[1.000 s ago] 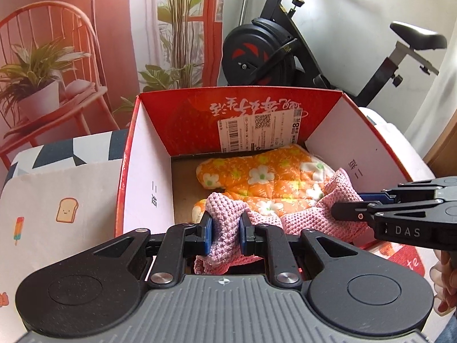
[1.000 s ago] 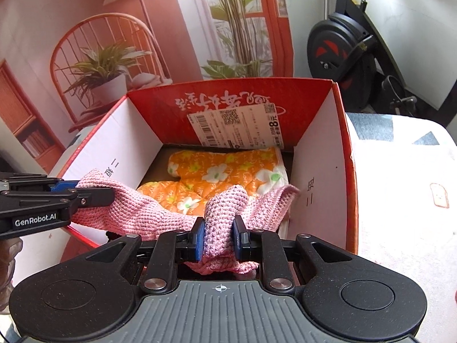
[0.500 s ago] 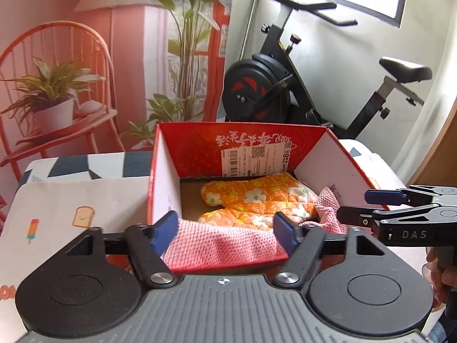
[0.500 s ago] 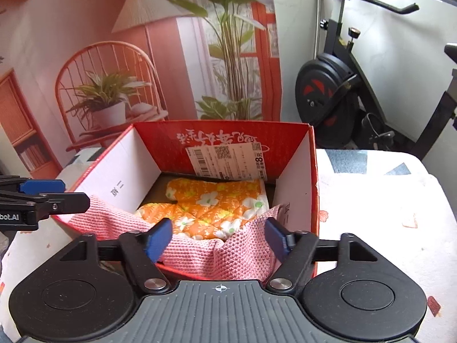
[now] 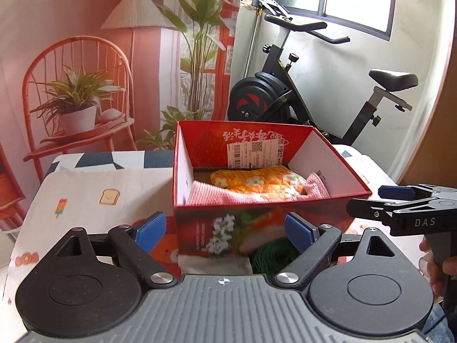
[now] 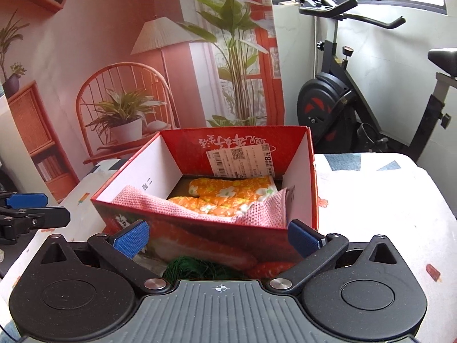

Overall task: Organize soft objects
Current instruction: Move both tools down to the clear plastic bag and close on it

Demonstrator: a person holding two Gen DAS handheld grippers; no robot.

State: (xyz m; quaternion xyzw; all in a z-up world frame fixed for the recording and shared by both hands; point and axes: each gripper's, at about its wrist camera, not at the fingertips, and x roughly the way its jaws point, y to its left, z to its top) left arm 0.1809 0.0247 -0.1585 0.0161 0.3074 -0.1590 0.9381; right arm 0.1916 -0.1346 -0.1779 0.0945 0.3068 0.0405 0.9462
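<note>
1. The left gripper [image 5: 224,230] hangs in front of the near wall of the red cardboard box [image 5: 265,228]; its jaws have just been opening and now stand wide, with nothing between the blue pads [image 5: 150,226].
2. The right gripper [image 6: 218,238] is likewise short of the box's near wall, its jaws having just been opening to a wide spread, with no cloth between them.
3. The pink knitted cloth [image 5: 217,194] lies inside the box, draped along the near wall, with 1 corner riding up the right inner wall in the left wrist view.
4. An orange floral quilted piece [image 5: 257,181] lies behind the pink cloth, toward the far wall, which carries a white barcode label [image 5: 255,153].
5. From the right wrist view, the pink cloth [image 6: 200,208] spans the box's near side, both ends raised against the side walls.
6. A green mesh tangle [image 6: 197,268] lies on the tabletop [image 6: 371,208] just in front of the box, between box and grippers.
7. A black exercise bike [image 5: 285,94] stands behind the tabletop.
</note>
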